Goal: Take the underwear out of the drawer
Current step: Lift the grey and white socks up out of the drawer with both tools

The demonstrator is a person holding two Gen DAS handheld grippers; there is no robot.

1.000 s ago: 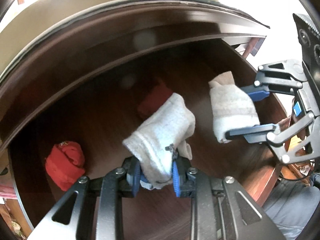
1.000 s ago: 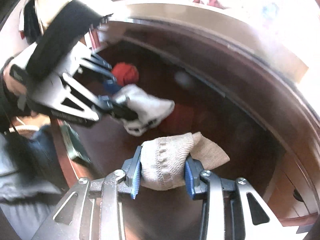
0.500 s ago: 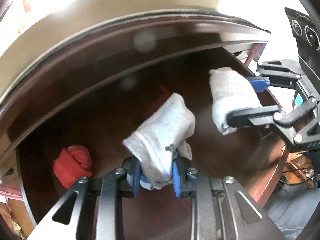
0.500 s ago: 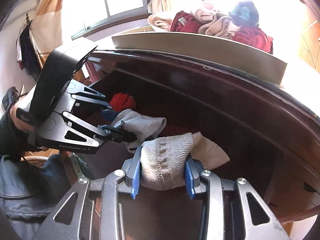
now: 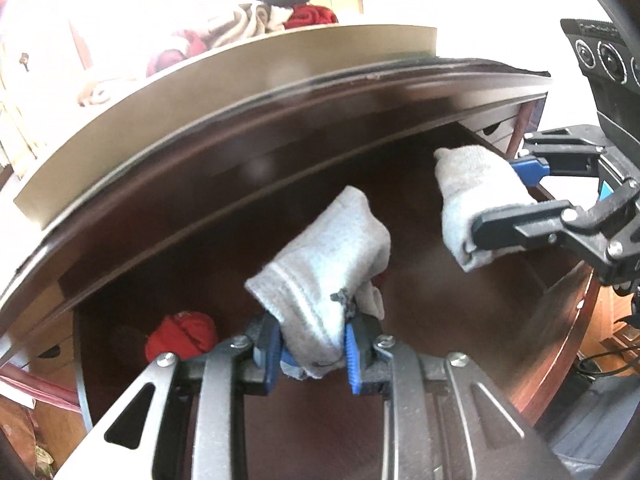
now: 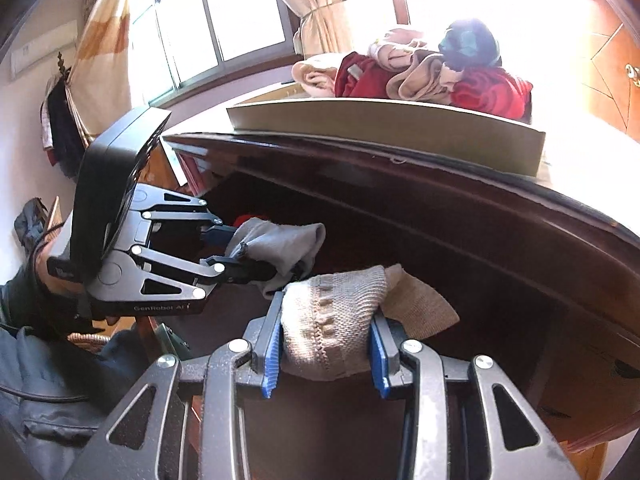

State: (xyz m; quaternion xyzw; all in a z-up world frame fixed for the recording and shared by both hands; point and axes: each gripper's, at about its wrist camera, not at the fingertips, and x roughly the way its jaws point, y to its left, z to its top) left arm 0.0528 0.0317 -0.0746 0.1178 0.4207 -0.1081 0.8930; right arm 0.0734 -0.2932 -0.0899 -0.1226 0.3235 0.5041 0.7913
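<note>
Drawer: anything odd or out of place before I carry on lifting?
Nothing damaged or spilled. Left gripper is shut on a grey bundle, right gripper on a beige knit one. A red bundle lies in the drawer.

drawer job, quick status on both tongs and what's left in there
Left tongs shut on grey-white bundle. Right tongs shut on beige knit bundle. Both above open drawer. Red bundle inside, nothing blocking.

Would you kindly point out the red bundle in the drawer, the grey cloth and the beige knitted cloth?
red bundle (image 5: 182,336): left wrist view, middle of the roll.
grey cloth (image 5: 324,268): left wrist view, its broad upper fold.
beige knitted cloth (image 6: 330,320): right wrist view, ribbed middle.
</note>
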